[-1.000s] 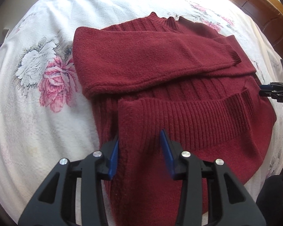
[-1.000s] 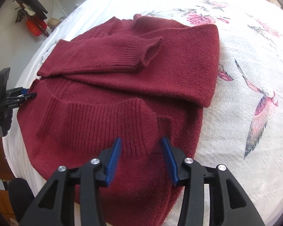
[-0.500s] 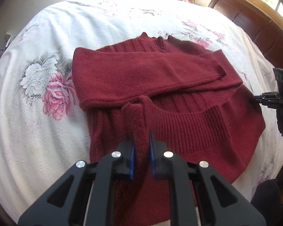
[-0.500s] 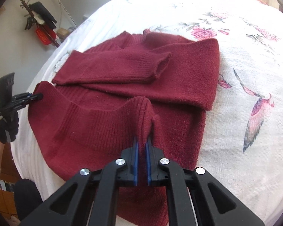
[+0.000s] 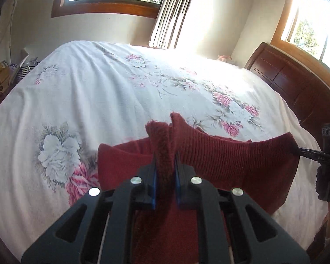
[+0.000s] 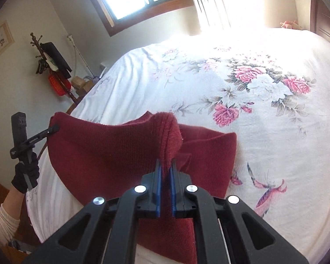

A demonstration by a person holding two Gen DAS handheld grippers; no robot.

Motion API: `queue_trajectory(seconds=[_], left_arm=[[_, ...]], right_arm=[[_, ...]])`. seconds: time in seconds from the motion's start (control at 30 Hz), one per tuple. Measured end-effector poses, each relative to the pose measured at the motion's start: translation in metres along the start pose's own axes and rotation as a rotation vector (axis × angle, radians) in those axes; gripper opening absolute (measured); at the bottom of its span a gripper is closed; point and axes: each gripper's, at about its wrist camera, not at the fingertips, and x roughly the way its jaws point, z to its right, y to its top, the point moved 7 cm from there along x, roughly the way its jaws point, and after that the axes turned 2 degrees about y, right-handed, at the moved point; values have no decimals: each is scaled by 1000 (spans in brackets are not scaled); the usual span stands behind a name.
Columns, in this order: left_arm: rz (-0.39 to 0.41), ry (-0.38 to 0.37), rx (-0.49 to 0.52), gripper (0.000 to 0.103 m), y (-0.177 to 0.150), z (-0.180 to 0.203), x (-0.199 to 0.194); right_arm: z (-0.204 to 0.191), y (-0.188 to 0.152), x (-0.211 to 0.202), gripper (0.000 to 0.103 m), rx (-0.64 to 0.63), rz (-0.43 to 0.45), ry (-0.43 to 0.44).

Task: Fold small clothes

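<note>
— Where do we have the sweater (image 5: pixel 231 158)?

— Low in both frames, at the near edge of the flowered bedspread (image 5: pixel 112 101). Our left gripper (image 5: pixel 165 176) is closed tight on a bunched ribbed corner at lower centre of the left view; that corner stands up between the blue pads.

— And the other side?

— Our right gripper (image 6: pixel 165 176) is pinched on the opposite corner, lower centre of the right view. The ribbed hem hangs taut between the two, raised off the bed, with the rest of the garment lying beneath it.

— Anything else?

— A gloved hand (image 6: pixel 25 176) at the left edge of the right view.
</note>
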Motion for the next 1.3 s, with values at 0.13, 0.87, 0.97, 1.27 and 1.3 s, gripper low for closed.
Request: queue_trajectory(seconds=[0.13, 0.87, 0.97, 1.27, 1.3], left_arm=[[2, 57, -31, 11, 29, -12, 43], [-360, 206, -5, 23, -74, 8, 147], [-329, 209, -28, 44, -89, 20, 115], [-305, 271, -37, 63, -131, 40, 88], [-309, 259, -56, 64, -135, 39, 91]], right_arm=[[21, 36, 31, 6, 32, -7, -27], [99, -7, 125, 41, 140, -177, -184], [86, -29, 104, 43, 138, -186, -126], [66, -120, 77, 17, 191, -313, -77], [67, -124, 77, 12, 201, -323, -79]])
